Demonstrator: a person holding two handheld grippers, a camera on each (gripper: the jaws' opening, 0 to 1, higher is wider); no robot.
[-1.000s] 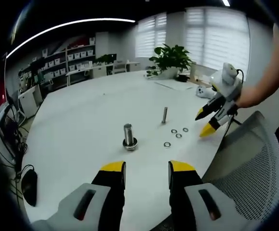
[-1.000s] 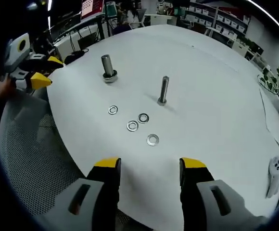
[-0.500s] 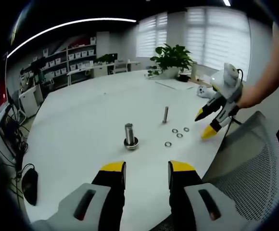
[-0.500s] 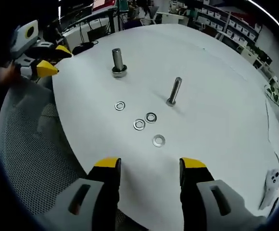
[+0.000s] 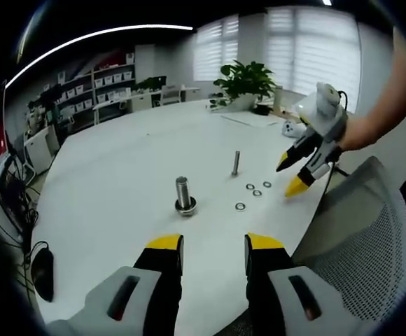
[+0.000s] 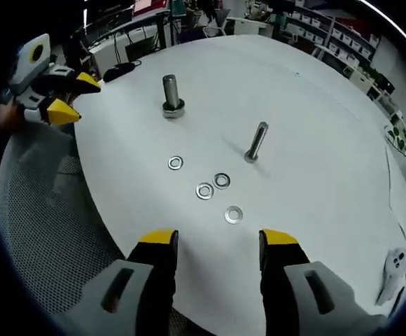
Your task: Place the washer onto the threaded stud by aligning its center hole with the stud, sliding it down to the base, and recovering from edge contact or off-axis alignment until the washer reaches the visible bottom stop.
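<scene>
On the round white table (image 5: 126,168) stand two metal studs: a thick one (image 5: 183,196) (image 6: 171,96) with a washer at its base and a thin threaded one (image 5: 236,163) (image 6: 256,142). Several loose washers (image 5: 253,193) (image 6: 213,185) lie flat between the thin stud and the table edge. My left gripper (image 5: 213,246) is open over the near edge, well short of the thick stud; it also appears as the left gripper (image 6: 66,96). My right gripper (image 6: 218,241) is open just short of the nearest washer (image 6: 234,214), and appears as the right gripper (image 5: 290,172).
A grey mesh chair back (image 5: 367,238) (image 6: 42,210) stands against the table edge between the two grippers. A potted plant (image 5: 245,82) and papers sit at the table's far side. A white controller (image 6: 397,264) lies near the right edge. Shelves line the back wall.
The right gripper has edged in over the table, so the washers sit a little closer to its jaws. The left gripper view shifted slightly; nothing on the table has moved.
</scene>
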